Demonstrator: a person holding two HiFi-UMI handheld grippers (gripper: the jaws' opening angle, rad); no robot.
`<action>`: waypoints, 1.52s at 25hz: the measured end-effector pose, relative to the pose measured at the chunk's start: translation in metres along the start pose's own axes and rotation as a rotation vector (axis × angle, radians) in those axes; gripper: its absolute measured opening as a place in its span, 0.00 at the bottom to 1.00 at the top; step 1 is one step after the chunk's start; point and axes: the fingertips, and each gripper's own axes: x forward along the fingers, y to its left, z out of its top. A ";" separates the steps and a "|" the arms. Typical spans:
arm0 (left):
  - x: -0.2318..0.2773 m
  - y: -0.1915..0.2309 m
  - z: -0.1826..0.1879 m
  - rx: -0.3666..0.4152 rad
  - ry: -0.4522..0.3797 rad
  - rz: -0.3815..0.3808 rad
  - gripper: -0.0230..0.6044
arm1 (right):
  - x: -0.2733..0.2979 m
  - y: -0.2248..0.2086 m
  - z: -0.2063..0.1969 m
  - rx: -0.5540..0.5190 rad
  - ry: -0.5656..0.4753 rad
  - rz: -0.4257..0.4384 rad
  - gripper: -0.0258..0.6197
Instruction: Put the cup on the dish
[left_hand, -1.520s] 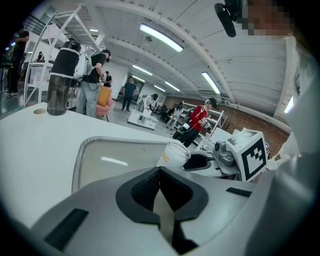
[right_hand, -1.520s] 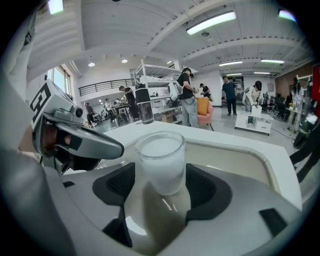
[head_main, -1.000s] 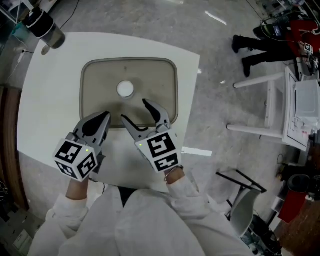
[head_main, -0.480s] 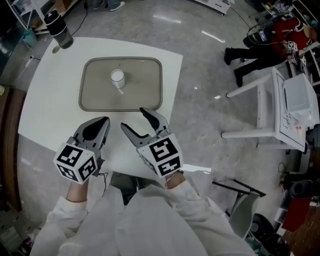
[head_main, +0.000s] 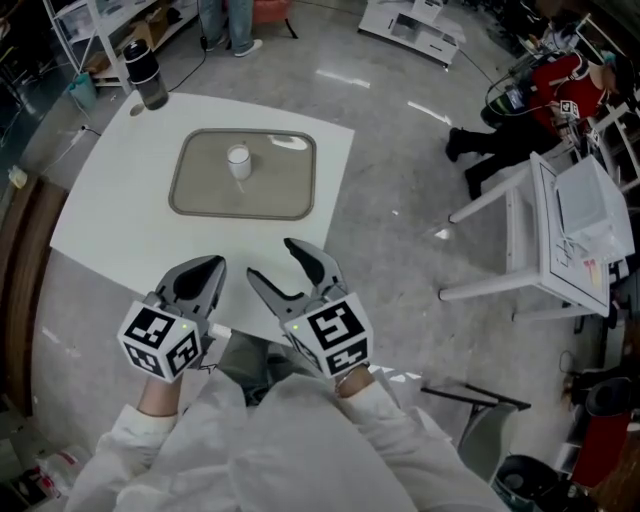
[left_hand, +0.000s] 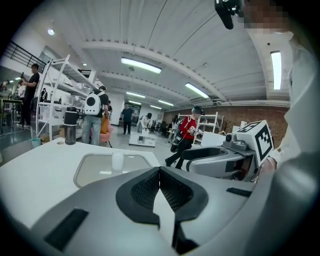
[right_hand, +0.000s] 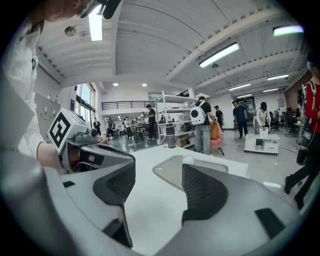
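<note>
White sleeves (head_main: 300, 440); grey left gripper (head_main: 212, 264) and right gripper (head_main: 270, 259), black ribbed pads (right_hand: 206, 192), white cubes (head_main: 158, 340) with black square markers.

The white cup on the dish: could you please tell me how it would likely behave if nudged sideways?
The cup stands upright, small and taller than wide, so it would probably tip easily. It looks thin and plain, likely light. The dish looks smooth, so it might slide first.
</note>
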 end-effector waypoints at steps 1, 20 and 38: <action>-0.004 -0.004 -0.001 0.002 0.000 0.003 0.05 | -0.004 0.004 0.001 -0.004 -0.002 0.008 0.51; -0.036 -0.044 -0.002 0.030 -0.019 -0.047 0.05 | -0.036 0.056 0.013 -0.033 -0.045 0.034 0.35; -0.066 -0.030 -0.007 0.019 -0.033 -0.071 0.05 | -0.019 0.087 0.032 -0.081 -0.063 -0.004 0.06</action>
